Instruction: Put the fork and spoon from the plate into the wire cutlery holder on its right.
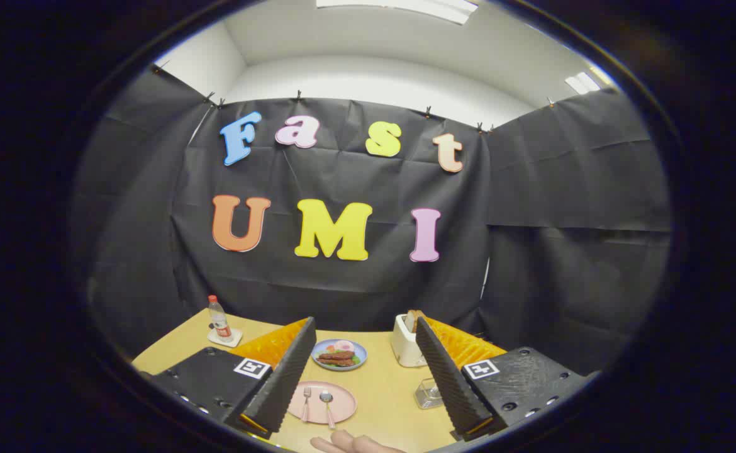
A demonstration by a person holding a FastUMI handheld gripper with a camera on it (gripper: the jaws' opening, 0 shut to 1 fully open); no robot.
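Gripper (358, 377) fingers spread wide, empty | small metal fork (306, 402) and spoon (327, 406) lie side by side on round pink plate (343, 395) between fingers | likely light, stiff, slippery; grasp mid-handle | wire cutlery holder (428, 394) right of plate

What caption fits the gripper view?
Open tool above pink plate holding fork and spoon.
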